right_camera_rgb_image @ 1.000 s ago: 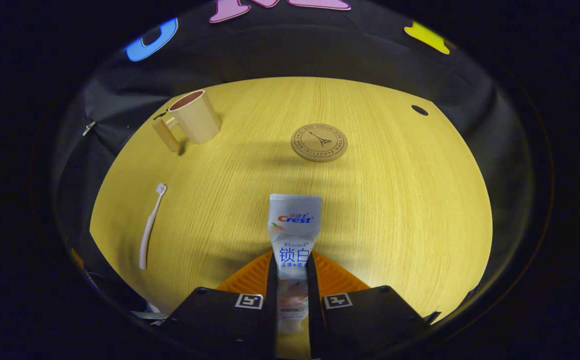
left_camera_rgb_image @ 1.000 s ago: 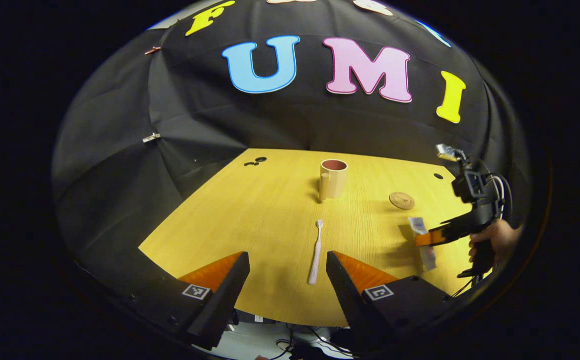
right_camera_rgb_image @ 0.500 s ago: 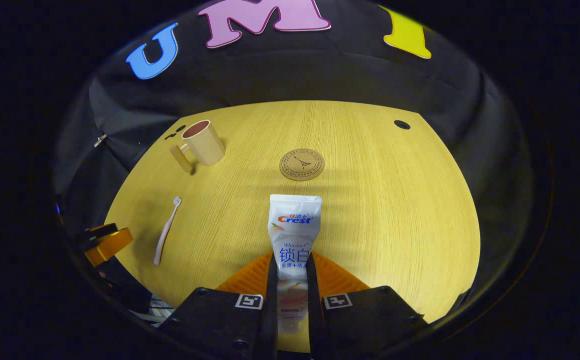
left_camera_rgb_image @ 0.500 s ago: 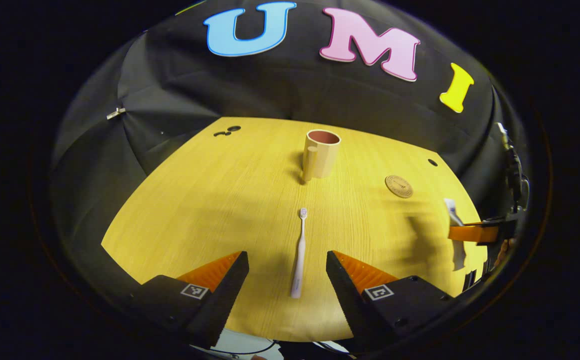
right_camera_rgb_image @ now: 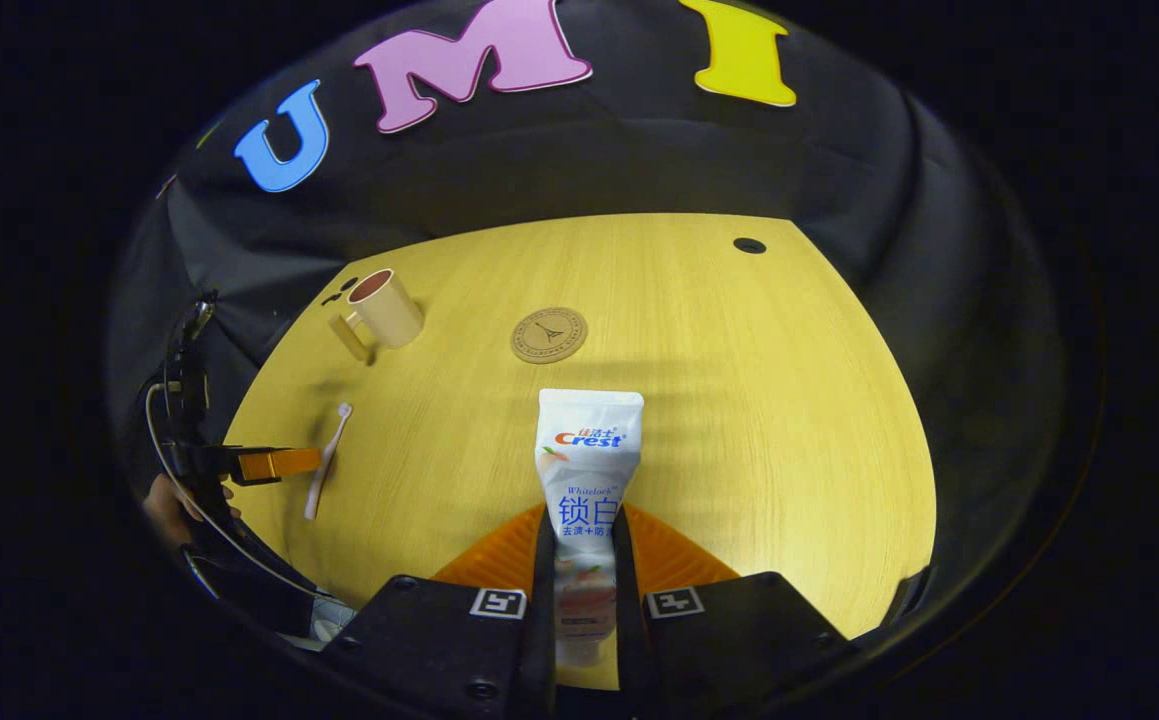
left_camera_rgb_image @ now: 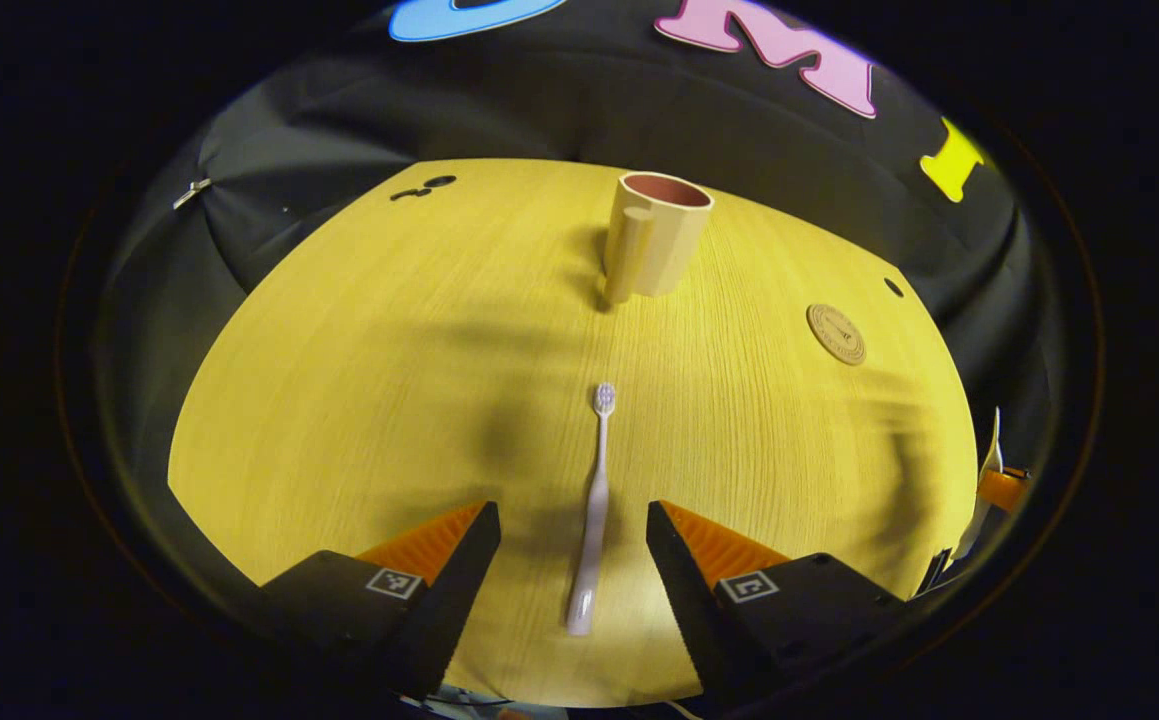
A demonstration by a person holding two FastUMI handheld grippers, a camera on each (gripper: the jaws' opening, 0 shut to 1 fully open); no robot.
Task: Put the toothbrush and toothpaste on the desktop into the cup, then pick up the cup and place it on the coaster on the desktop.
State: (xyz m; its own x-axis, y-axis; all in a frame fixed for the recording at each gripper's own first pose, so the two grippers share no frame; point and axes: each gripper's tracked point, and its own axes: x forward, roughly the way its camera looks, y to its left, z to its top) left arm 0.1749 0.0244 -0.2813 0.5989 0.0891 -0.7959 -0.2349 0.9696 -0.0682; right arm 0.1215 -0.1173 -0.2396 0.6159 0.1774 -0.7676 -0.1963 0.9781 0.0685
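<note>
- Dropped lower over the toothbrush [left_camera_rgb_image: 591, 520] since a second ago: left hand-held gripper [left_camera_rgb_image: 571, 560], fingers apart, straddling the handle flat on the tabletop [left_camera_rgb_image: 359, 380].
- Lifted clear of the tabletop: toothpaste tube [right_camera_rgb_image: 587, 470], clamped in the right hand-held gripper [right_camera_rgb_image: 581, 600].
- Standing far off, well apart from the coaster [right_camera_rgb_image: 549, 334]: cup [right_camera_rgb_image: 384, 310].
- Risks: thin handle slipping or rolling at closing; soft tube sagging, catching the cup rim, tipping it.
</note>
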